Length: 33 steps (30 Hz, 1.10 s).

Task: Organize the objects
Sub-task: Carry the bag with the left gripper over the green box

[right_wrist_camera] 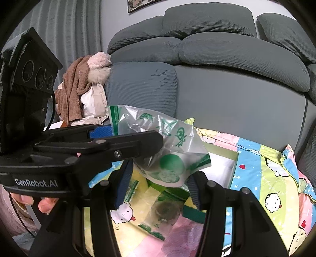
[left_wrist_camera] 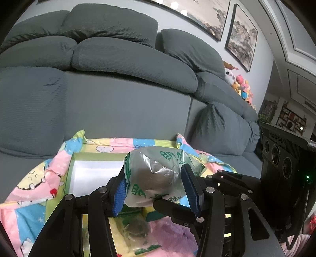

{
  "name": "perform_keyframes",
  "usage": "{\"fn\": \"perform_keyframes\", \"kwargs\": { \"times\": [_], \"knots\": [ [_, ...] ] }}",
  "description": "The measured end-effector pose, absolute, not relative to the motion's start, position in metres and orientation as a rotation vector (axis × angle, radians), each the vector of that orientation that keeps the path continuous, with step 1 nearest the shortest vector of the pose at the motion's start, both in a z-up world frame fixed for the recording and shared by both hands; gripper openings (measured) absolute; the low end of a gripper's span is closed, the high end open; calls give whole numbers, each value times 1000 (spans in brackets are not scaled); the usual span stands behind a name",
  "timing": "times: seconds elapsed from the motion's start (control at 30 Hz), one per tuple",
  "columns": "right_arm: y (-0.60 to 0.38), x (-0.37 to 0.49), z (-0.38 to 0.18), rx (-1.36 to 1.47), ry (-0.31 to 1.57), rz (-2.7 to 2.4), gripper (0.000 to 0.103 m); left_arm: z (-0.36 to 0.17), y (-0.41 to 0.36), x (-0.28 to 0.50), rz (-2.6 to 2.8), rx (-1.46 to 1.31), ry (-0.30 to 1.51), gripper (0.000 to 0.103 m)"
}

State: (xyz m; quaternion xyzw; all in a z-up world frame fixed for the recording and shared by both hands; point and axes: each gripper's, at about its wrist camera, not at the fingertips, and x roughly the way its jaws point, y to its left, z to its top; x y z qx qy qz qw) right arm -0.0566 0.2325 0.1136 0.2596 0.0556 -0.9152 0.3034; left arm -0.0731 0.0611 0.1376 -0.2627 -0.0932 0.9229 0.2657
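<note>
Holding plastic bag in my left claw, blue pads pinched on both sides, bag up in air. My right claw wide, gripping nothing. Second small bag flat on cartoon blanket below. White box just past it. Gray sofa far back.

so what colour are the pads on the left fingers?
Blue pads, clearest in the left wrist view.

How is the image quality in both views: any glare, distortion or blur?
Left wrist: strong fisheye bending of the sofa, lamp glare on the framed picture, the held bag is sharp. Right wrist: dark corners, the bag shines, the near left gripper looks soft.
</note>
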Motion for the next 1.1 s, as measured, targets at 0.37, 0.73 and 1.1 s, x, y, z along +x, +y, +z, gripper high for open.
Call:
{"fn": "perform_keyframes", "kwargs": {
  "times": [0.37, 0.73, 1.1],
  "knots": [
    [236, -93, 99, 744, 164, -2430, 52, 117, 68, -108, 2462, -761, -268, 53],
    [236, -135, 64, 842, 136, -2405, 52, 81, 70, -150, 2432, -871, -315, 53],
    [233, -167, 29, 938, 110, -2375, 52, 47, 70, -174, 2423, -970, -340, 53]
  ]
}}
